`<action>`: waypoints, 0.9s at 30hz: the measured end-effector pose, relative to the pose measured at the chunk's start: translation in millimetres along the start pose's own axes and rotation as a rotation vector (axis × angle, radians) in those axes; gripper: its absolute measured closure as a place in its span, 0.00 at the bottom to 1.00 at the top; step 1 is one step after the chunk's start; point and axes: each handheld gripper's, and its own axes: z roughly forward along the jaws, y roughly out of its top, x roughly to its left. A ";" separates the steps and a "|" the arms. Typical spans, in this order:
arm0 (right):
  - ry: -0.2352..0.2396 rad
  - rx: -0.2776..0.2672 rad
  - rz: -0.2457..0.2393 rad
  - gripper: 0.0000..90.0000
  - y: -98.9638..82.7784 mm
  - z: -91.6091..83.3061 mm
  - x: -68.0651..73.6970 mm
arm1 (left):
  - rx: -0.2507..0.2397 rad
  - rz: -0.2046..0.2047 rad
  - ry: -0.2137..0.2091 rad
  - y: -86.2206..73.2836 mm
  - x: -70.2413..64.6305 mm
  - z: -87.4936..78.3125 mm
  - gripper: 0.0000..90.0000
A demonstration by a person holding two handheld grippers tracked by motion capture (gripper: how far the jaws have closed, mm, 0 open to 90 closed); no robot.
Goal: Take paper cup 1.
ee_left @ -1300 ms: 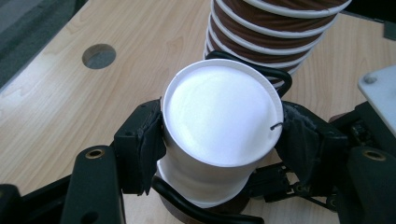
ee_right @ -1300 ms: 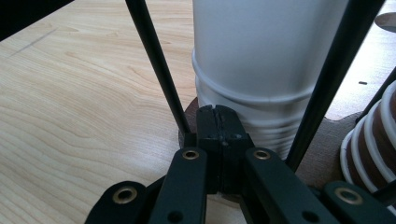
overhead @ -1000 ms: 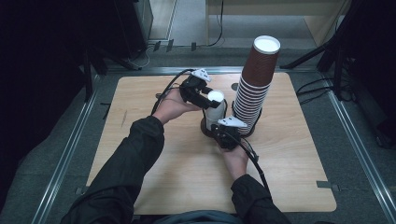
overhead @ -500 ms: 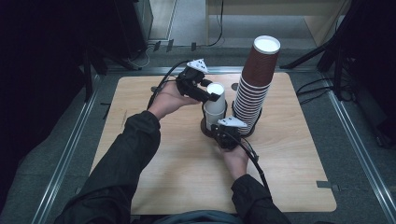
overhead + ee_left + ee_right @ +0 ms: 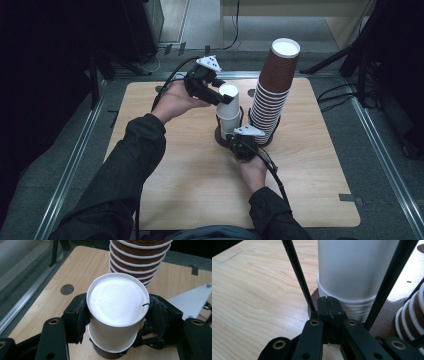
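Left gripper view: your left gripper point(image 5: 116, 322) clamps the top white cup point(image 5: 117, 312), part-lifted off its stack; right gripper point(image 5: 328, 305), closed, steadies the holder's base point(image 5: 313, 301); separation unfinished.

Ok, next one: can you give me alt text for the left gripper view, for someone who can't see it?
Seen from above, the left gripper clamps its two black jaws on either side of a white paper cup, the top one of a short white stack. Behind it rises a tall stack of brown cups with white rims, on a light wooden table.
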 end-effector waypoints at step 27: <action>0.305 0.064 -0.184 0.90 20.3 -67.9 -10.1 | -0.033 -0.029 -0.039 -32.9 -20.9 -48.1 0.40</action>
